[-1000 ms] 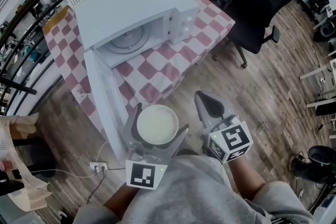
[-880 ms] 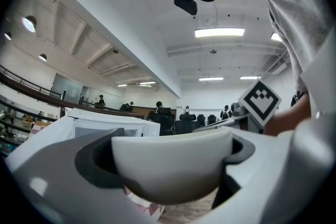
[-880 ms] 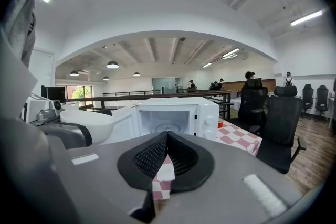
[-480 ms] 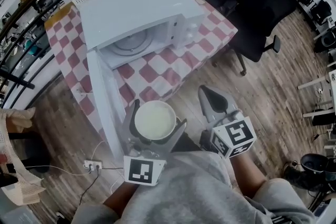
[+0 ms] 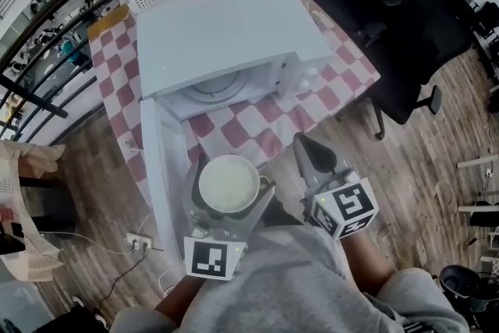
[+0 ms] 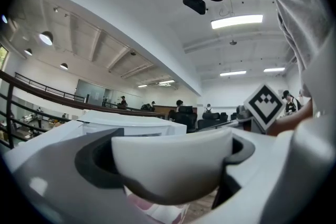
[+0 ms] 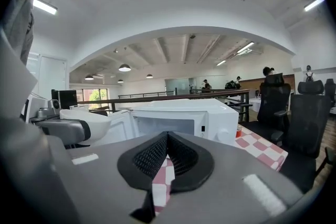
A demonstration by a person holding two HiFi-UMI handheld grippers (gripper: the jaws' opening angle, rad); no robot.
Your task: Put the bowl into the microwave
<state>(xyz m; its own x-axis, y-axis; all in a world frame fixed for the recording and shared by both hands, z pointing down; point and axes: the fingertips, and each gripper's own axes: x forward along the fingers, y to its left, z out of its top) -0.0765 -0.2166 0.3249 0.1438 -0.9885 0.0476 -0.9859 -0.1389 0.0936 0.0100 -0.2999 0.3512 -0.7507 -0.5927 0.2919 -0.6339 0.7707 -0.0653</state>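
Grey sweatshirt (image 5: 288, 288), long sleeves. Left gripper (image 5: 231, 177) and right gripper (image 5: 309, 153): pale grey shells, black ribbed pads (image 7: 152, 157). White marker cubes (image 5: 211, 258), black square patterns, small green lights.

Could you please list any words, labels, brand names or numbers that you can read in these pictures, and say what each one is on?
No words, brands or numbers can be read in any view.
Left marker cube: a black-and-white square pattern, no letters.
Right marker cube: likewise a pattern only.
Microwave: any print on its control panel is too small to read.
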